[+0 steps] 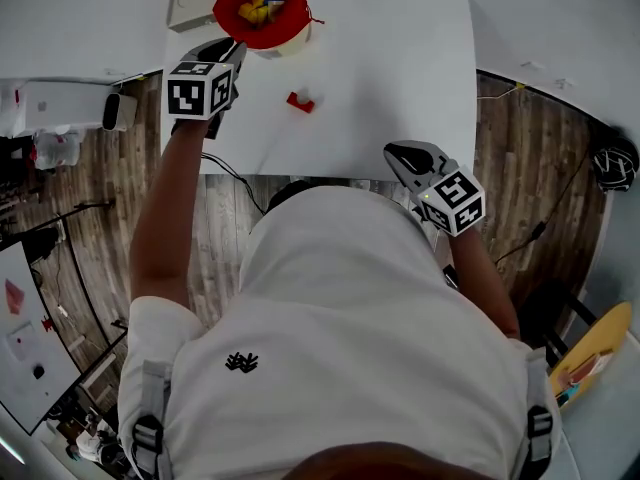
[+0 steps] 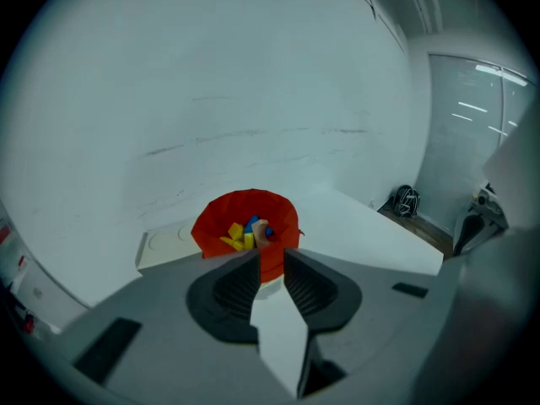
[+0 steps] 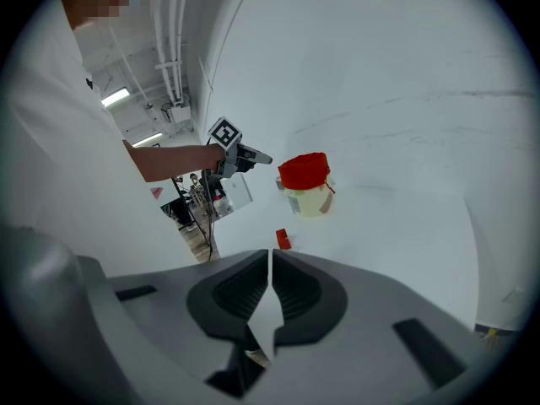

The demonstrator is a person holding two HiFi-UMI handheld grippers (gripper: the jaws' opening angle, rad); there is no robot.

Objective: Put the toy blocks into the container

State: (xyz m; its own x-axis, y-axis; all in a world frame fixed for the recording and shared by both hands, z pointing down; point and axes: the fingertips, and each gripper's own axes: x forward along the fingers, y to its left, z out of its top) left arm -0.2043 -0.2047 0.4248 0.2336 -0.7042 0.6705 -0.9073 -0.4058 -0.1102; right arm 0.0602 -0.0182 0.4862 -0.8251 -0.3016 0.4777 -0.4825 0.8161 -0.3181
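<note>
Worktop: a white worktop [image 1: 400, 68] over a wood floor, seen from above the person's shoulders.
Container: a red-lined container [image 1: 230, 13] with a cream lower wall stands at the far edge of the worktop, towards the far left corner.
Blocks inside: yellow and blue toy blocks [image 1: 262, 8] lie heaped in the container; the left gripper view also shows a pale one among them.
Red block: one small red block [image 1: 300, 102] lies alone on the worktop, nearer the person than the container and apart from it, left of the middle.
Left gripper: the left gripper [image 1: 232, 53] is by the left edge, just beside the container and pointing down at it. Its jaws stand a little apart and released, with nothing between them.
Right gripper: the right gripper [image 1: 397, 151] sits at the near edge, towards the near right corner, well apart from the red block. Its jaws are clenched together on nothing.
Slab: a flat white slab [image 1: 195, 3] lies at the far left corner, beside the container.
</note>
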